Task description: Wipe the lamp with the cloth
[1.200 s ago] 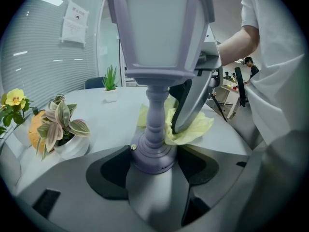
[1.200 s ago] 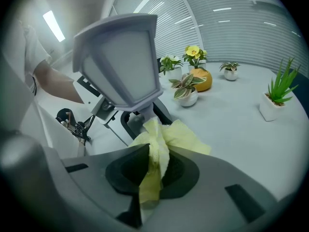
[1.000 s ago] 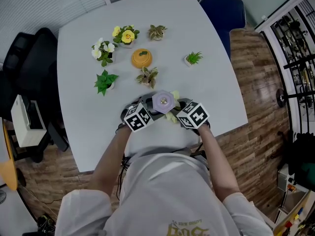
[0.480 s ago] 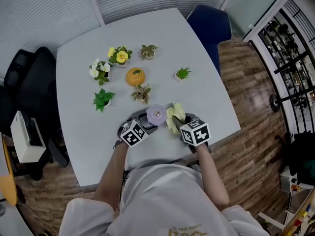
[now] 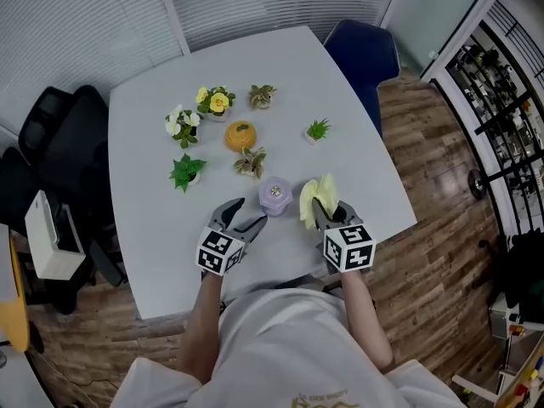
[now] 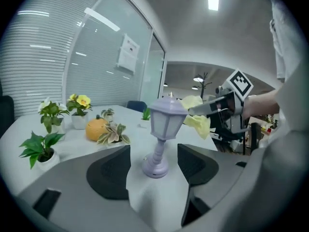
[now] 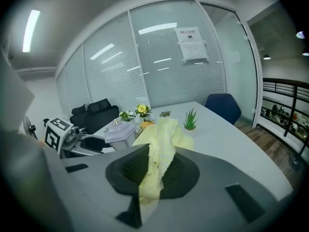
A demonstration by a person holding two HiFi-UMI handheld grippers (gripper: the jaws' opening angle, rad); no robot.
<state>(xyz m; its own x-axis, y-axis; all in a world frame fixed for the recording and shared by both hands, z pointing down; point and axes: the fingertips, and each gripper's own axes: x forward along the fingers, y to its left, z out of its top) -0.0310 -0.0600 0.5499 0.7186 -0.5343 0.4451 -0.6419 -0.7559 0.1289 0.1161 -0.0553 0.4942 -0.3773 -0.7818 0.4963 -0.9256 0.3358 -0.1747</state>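
Head view looks down on a pale desk [image 5: 144, 245] with a cluster of little pots over its middle. A pot of yellow flowers [image 5: 216, 102] and a small variegated plant [image 5: 261, 96] stand nearest the far edge. A pot of white flowers [image 5: 180, 122] sits toward the left edge, and a leafy green plant [image 5: 187, 171] in a white pot stands on its near side. An orange pumpkin ornament [image 5: 240, 134] sits in the middle of the cluster, with a second variegated plant [image 5: 251, 161] just on its near side. A grass tuft [image 5: 317, 130] in a white pot stands apart toward the right edge.

The lilac lantern lamp [image 5: 274, 195] stands upright close to the desk's near edge, just on the near side of the second variegated plant. The left gripper [image 5: 245, 218] sits just beside it on the person's left with its jaws spread wide. In the left gripper view the lamp's base stands ahead in the gap between the two pads, touching neither. The right gripper [image 5: 326, 214] is on the lamp's other side, its jaws clamped on the yellow cloth [image 5: 318, 197], which bunches up beyond the jaw tips. The cloth is near the lamp's top, with a narrow strip of desk showing between them.

A blue chair [image 5: 361, 49] stands at the far right corner and a black chair [image 5: 51, 134] off the left edge.
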